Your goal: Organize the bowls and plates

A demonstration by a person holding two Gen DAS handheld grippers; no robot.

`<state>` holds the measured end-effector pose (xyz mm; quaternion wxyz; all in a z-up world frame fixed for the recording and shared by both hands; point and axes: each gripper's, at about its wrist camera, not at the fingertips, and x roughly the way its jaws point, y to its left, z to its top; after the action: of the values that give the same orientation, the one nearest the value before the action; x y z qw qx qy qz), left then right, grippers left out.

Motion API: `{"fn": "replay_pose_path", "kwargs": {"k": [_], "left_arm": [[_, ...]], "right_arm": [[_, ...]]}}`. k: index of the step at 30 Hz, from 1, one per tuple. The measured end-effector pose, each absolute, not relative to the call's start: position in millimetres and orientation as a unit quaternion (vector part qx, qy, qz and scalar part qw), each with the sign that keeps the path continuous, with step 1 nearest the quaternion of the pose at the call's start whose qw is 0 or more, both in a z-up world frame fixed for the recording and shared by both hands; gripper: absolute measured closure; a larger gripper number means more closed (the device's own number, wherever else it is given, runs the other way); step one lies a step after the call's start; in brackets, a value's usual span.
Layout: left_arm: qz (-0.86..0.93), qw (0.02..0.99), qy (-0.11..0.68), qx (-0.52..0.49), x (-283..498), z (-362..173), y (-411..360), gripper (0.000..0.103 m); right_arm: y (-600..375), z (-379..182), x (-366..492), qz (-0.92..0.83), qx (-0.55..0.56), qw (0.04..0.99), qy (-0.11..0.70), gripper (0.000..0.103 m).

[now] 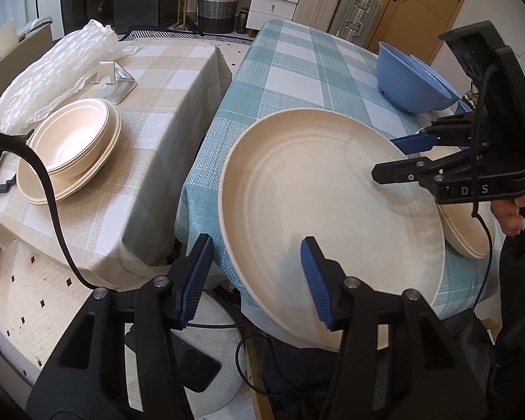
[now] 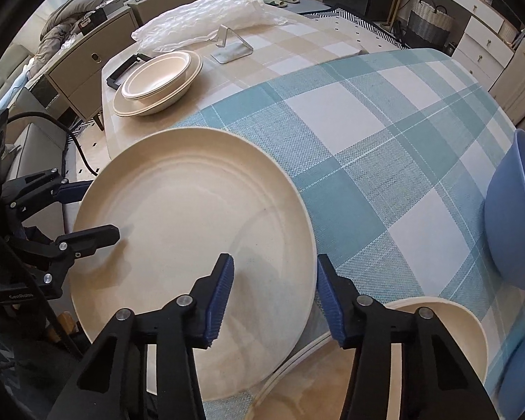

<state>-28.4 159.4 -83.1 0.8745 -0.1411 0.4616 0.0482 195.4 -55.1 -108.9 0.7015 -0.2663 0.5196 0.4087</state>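
The large cream plate (image 2: 192, 245) overhangs the blue-checked table's near edge (image 1: 206, 161), its rim between both part-open, not yet gripping claws, left gripper (image 1: 259, 280) and right gripper (image 2: 274, 297) on opposite sides

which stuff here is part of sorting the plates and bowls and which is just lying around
For the job:
- large cream plate
- cream stack
- blue bowl
- second cream plate

Lying about:
- plastic wrap
- metal stand
- woven basket
- suitcases
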Motion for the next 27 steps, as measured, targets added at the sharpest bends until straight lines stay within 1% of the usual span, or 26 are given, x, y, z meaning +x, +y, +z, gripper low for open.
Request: {"fn": "replay_pose_path", "kwargs": {"k": [1,3,4,8,11,12,13,15,18,22,27], "left_arm": [[0.051,0.875,0.460,-0.138,-29,-83,158,0.061],[0.054,0.877,0.459,-0.129,-29,-83,155,0.064],[0.053,0.878,0.459,-0.124,-30,-83,153,0.067],[0.062,0.880,0.457,-0.112,-31,-83,150,0.070],[0.065,0.880,0.455,-0.117,-32,-83,153,0.076],[0.067,0.881,0.454,-0.117,-33,-83,154,0.078],[0.069,0.881,0.453,-0.116,-33,-83,153,0.078],[0.073,0.882,0.451,-0.111,-36,-83,152,0.078],[0.074,0.883,0.449,-0.114,-38,-83,152,0.079],[0.071,0.882,0.448,-0.125,-40,-83,157,0.080],[0.073,0.883,0.442,-0.140,-42,-84,164,0.081]], "right_arm": [[-55,-111,196,0.407,-0.268,0.701,0.521,0.062],[-55,-115,196,0.404,-0.271,0.698,0.526,0.069],[-55,-115,196,0.405,-0.269,0.699,0.524,0.069],[-53,-116,194,0.399,-0.271,0.702,0.524,0.071],[-51,-116,192,0.394,-0.281,0.704,0.520,0.072],[-50,-115,191,0.390,-0.284,0.709,0.515,0.075],[-50,-114,190,0.385,-0.288,0.715,0.508,0.077],[-49,-113,186,0.384,-0.297,0.719,0.497,0.078],[-52,-112,187,0.381,-0.292,0.722,0.498,0.081],[-54,-110,186,0.380,-0.283,0.728,0.496,0.082],[-59,-101,179,0.379,-0.270,0.739,0.487,0.086]]}}
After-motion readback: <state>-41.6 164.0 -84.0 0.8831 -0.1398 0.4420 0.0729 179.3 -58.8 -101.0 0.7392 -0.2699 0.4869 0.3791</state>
